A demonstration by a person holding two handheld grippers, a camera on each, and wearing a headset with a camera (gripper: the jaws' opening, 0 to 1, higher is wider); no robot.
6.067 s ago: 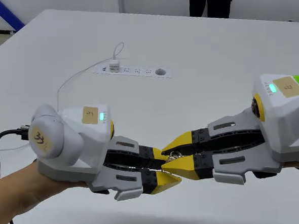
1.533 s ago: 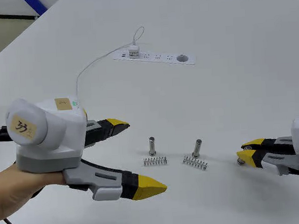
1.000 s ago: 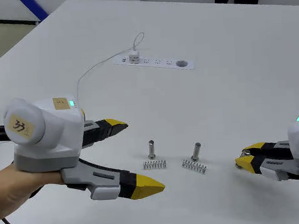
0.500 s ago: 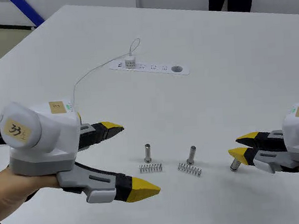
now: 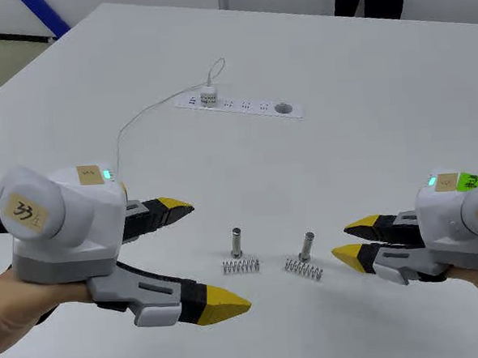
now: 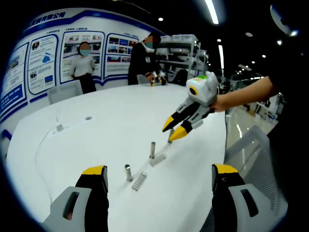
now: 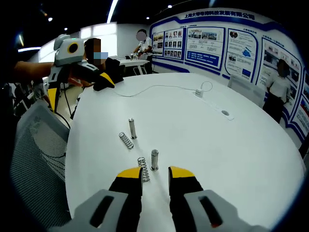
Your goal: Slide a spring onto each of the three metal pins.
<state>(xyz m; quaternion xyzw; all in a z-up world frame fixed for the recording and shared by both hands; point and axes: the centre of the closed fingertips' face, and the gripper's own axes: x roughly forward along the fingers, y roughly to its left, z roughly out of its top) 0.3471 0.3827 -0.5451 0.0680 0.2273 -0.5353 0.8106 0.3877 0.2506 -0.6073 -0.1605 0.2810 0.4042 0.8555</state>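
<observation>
Two bare metal pins (image 5: 236,240) (image 5: 307,244) stand upright mid-table, each with a loose spring (image 5: 240,266) (image 5: 303,268) lying in front of it. In the left gripper view a third pin (image 6: 170,137) stands just under the right gripper's tips; I cannot tell whether a spring is on it. My left gripper (image 5: 203,256) hovers wide open to the left of the pins, holding nothing. My right gripper (image 5: 354,238) is to their right, jaws a little apart and holding nothing, pointing at the nearer pin (image 7: 154,159) and its spring (image 7: 143,169).
A white power strip (image 5: 239,107) with a plugged-in charger and cable lies farther back on the white table (image 5: 366,139). A mesh chair (image 7: 36,159) stands at the table's edge. People stand in the background by the wall posters.
My right gripper's jaws have parted and it has moved left toward the middle pins, covering the third pin in the head view. The left gripper has barely moved.
</observation>
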